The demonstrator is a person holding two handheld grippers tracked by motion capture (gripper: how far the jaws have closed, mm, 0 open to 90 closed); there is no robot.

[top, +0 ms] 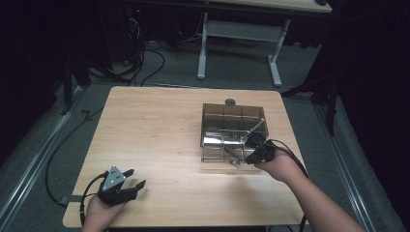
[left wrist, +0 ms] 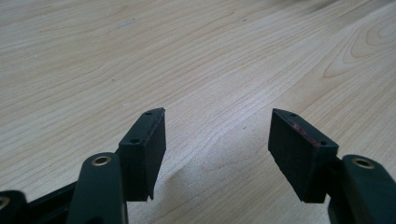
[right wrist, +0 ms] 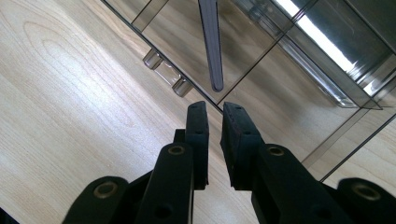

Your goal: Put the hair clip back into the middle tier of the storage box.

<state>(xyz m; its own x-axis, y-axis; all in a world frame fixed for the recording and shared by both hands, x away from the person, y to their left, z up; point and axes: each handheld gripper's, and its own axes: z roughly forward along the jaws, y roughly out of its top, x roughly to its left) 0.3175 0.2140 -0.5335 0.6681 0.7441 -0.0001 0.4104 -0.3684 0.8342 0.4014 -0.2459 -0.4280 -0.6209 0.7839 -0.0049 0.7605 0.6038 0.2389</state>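
Note:
A smoky clear plastic box (top: 212, 126) with several compartments stands right of the table's middle. A thin grey bar (top: 257, 127) slants across its right side. My right gripper (top: 250, 143) is at the box's near right corner. In the right gripper view its jaws (right wrist: 215, 106) stand over the box's front wall (right wrist: 135, 28) with only a narrow slit between them and nothing seen in it. The grey bar (right wrist: 211, 46) ends just beyond them. My left gripper (top: 137, 177) rests near the table's front left, wide open (left wrist: 218, 111) over bare wood.
A small dark round thing (top: 230, 102) lies just behind the box. Clear clips (right wrist: 166, 74) stick out from the box's front wall. The wooden table (top: 154, 130) ends close behind the left hand. A white-legged desk (top: 241, 29) and cables stand on the floor beyond.

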